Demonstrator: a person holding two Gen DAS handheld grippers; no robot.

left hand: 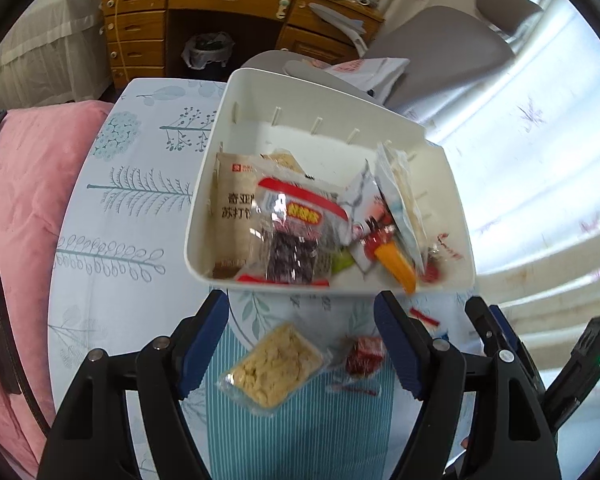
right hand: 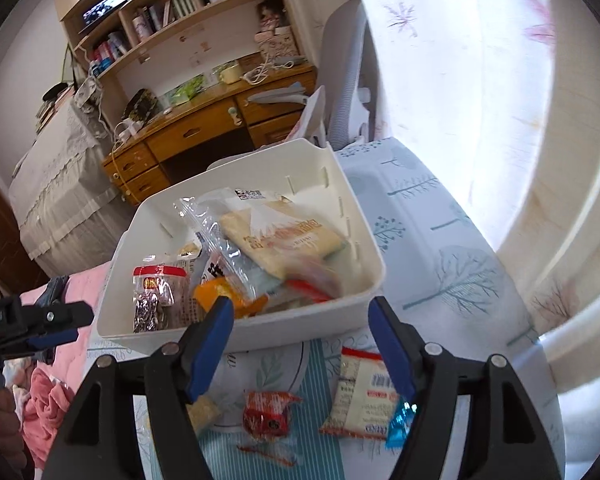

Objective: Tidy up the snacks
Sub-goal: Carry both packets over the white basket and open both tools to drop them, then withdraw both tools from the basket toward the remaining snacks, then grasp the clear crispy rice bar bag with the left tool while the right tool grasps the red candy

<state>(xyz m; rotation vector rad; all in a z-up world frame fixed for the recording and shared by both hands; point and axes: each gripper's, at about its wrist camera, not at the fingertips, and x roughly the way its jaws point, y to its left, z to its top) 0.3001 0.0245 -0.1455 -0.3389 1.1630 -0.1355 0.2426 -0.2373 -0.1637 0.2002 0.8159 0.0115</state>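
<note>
A white plastic bin (left hand: 452, 184) (right hand: 364, 216) sits on the patterned table and holds several snack packets. My left gripper (left hand: 302, 312) is open and empty, just in front of the bin. Between its fingers on the table lie a clear pack of yellow crackers (left hand: 274, 364) and a small red candy (left hand: 364, 354). My right gripper (right hand: 300, 320) is open and empty above the table in front of the bin. Below it lie the red candy (right hand: 268, 414), a white and red snack packet (right hand: 360, 392) and a blue wrapper (right hand: 400, 420).
The table wears a pale blue leaf-print cloth (left hand: 132, 200). A pink quilt (left hand: 32, 200) lies to the left. A wooden desk (left hand: 204, 12) and a grey chair (left hand: 440, 48) stand behind. Bright curtains (right hand: 500, 120) fill the right side. The right gripper shows at the left wrist view's right edge (left hand: 496, 332).
</note>
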